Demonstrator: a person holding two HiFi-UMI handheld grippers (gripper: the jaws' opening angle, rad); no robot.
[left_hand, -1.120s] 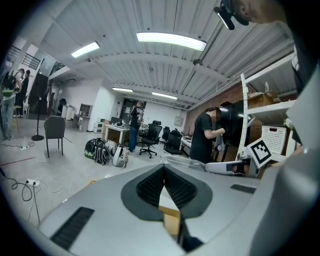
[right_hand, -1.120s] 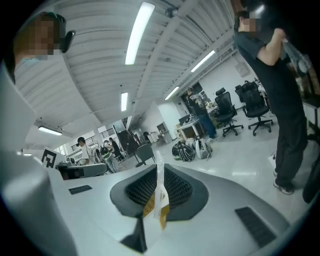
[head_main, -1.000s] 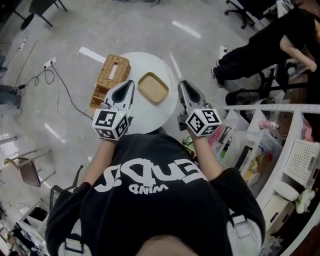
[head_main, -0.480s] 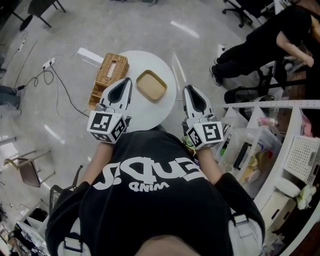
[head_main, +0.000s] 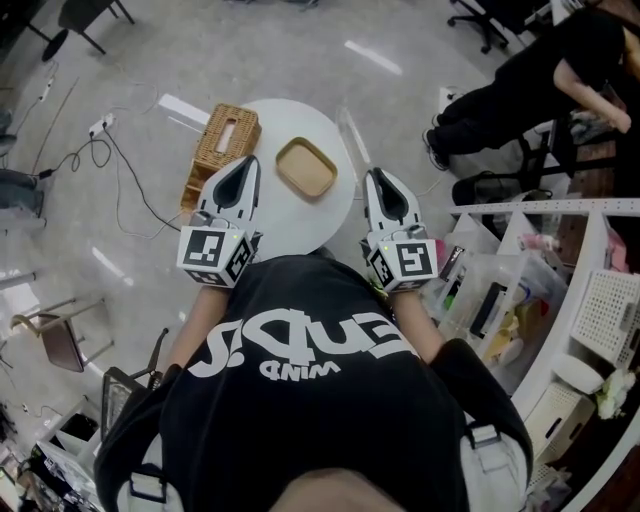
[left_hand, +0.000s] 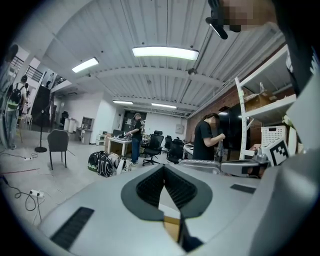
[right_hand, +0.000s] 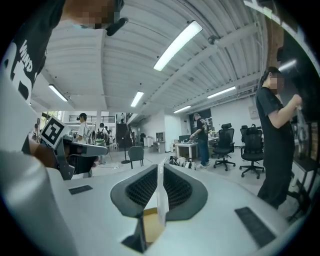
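The left tool (head_main: 246, 168) hung above the round white worktop (head_main: 300, 222). Its jaw tips met and gripped nothing. It was just beside the woven wicker tissue box (head_main: 222, 140) at the worktop's left edge. The right tool (head_main: 378, 182), closed to a thin slit and likewise empty, hung over the worktop's right edge. The shallow tan square tray (head_main: 305, 168) lay on the worktop between the two tools.

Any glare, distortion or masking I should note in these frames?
Left gripper view: heavy fisheye bending, black corners, ceiling light blown out, mosaic patch at the top. Right gripper view: same bending, bright light strip, mosaic patches. Head view: evenly lit, sharp, glare streaks on the floor.
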